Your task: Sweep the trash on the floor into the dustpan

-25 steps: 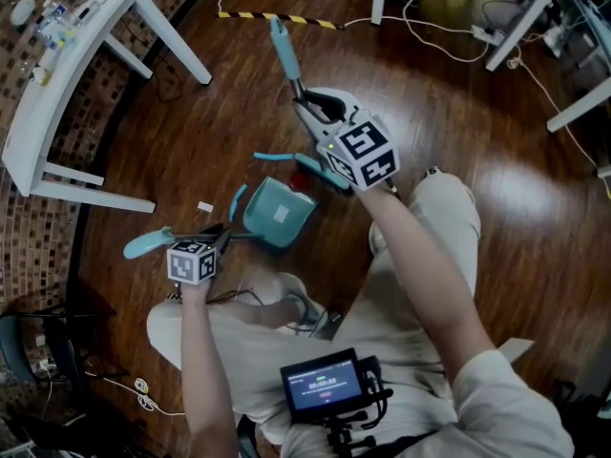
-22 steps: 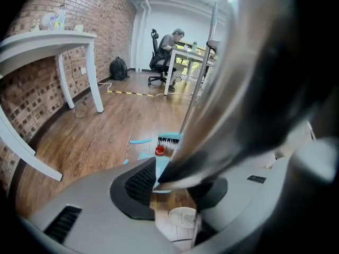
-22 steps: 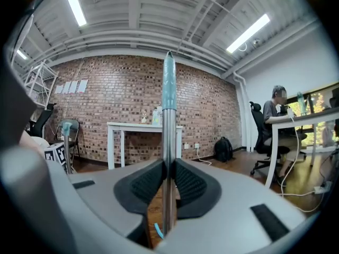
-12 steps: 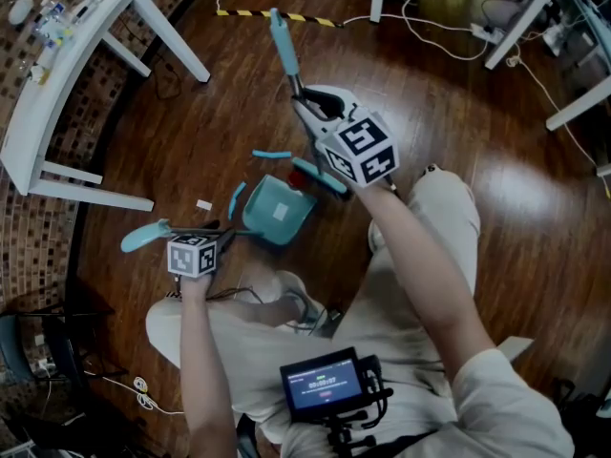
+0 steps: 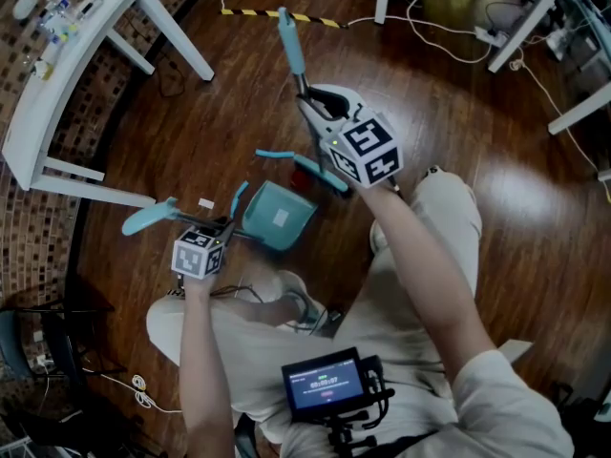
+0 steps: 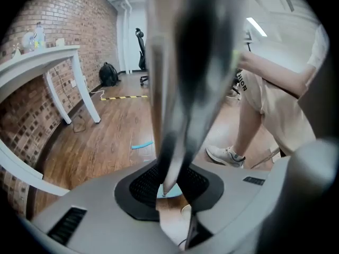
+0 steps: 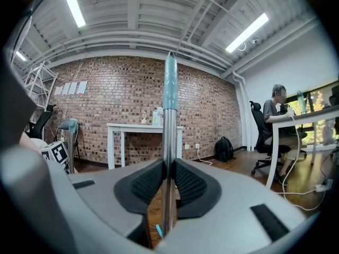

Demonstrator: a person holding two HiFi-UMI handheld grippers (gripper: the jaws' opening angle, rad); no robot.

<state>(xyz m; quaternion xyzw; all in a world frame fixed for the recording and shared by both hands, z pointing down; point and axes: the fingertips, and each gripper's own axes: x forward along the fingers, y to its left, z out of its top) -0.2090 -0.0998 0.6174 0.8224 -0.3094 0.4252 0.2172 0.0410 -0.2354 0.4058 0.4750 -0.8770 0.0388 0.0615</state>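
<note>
The dustpan (image 5: 260, 219) is sitting on the wooden floor (image 5: 458, 113) just left of the middle of the head view. It is a teal, boxy scoop with its open side turning toward the upper right, and a pale scrap (image 5: 281, 216) is lying inside it. A thin dark handle (image 5: 148, 219) is running out from the dustpan toward the left and ending in a curved teal grip. The left gripper (image 6: 169, 184) is sitting low and left of the dustpan in the head view. Its jaws have just been closing and are now pinching that handle narrowly. In the left gripper view the handle is rising from between the black pads (image 6: 140, 187) as a blurred grey and black bar. A sliver of teal is showing just below the pads. The right gripper (image 7: 168, 184) is hanging above and to the right of the dustpan in the head view, with its jaws clamping tight on the broom (image 5: 289, 41). The broom's silver pole is standing upright between the pads in the right gripper view, with a teal sleeve capping its upper end. A white scrap (image 5: 205, 203) is lying on the bare floor just left of the dustpan, apart from it. A teal strip (image 5: 277, 153) is lying on the floor above the dustpan. A white table (image 5: 57, 84) is standing in the upper left of the head view.
</note>
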